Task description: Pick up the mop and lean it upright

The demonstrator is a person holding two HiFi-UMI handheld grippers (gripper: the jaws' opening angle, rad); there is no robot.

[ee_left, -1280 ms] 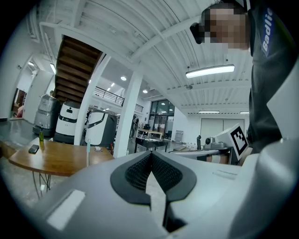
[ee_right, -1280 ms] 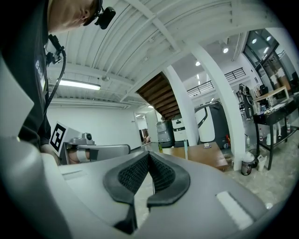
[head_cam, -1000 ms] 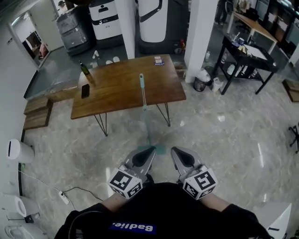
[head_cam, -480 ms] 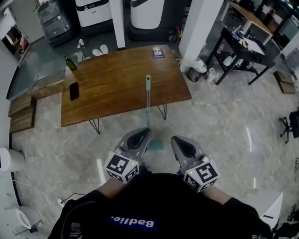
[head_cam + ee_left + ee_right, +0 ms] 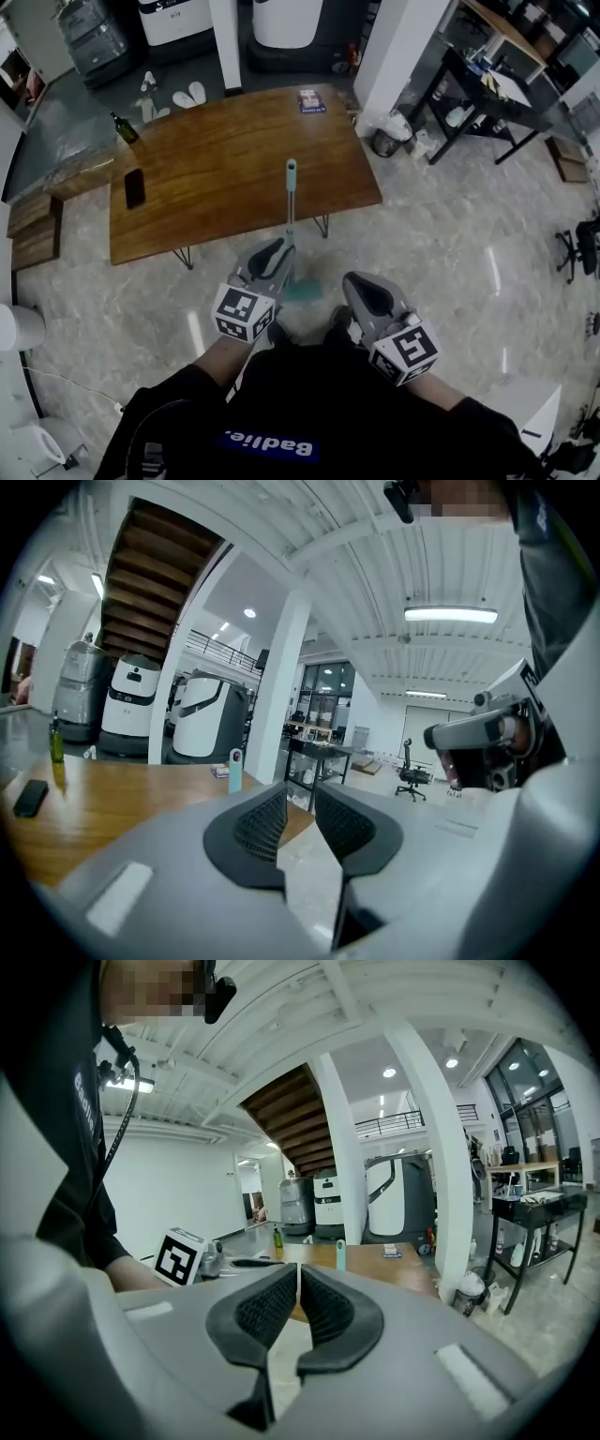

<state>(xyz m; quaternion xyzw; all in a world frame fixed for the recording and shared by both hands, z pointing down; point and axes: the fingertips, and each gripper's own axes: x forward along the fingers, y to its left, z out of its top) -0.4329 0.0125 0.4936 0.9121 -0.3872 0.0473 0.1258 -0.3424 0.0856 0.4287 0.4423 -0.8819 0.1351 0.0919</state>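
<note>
The mop leans upright against the front edge of the wooden table [image 5: 216, 178]. Its teal handle tip [image 5: 292, 169] is up top and its teal head [image 5: 302, 291] rests on the floor. My left gripper [image 5: 267, 255] is just left of the lower pole, apart from it. Its jaws have just been opening and nothing is between them. The handle tip [image 5: 235, 769] shows left of the left gripper [image 5: 300, 803]. My right gripper [image 5: 367, 292] hangs back to the right of the mop head. The right gripper [image 5: 299, 1279] is shut on nothing, with the handle tip [image 5: 340, 1253] beyond it.
On the table lie a phone [image 5: 135, 187], a bottle [image 5: 122, 127] and a booklet [image 5: 310, 101]. A white pillar [image 5: 389, 47] and a bin [image 5: 386, 142] stand at the table's right end. A black trolley [image 5: 487, 94] is at the far right, wooden steps [image 5: 33, 230] at the left.
Both grippers have moved forward toward the table. The left one has gone further and now sits beside the mop pole. The mop still leans against the table.
</note>
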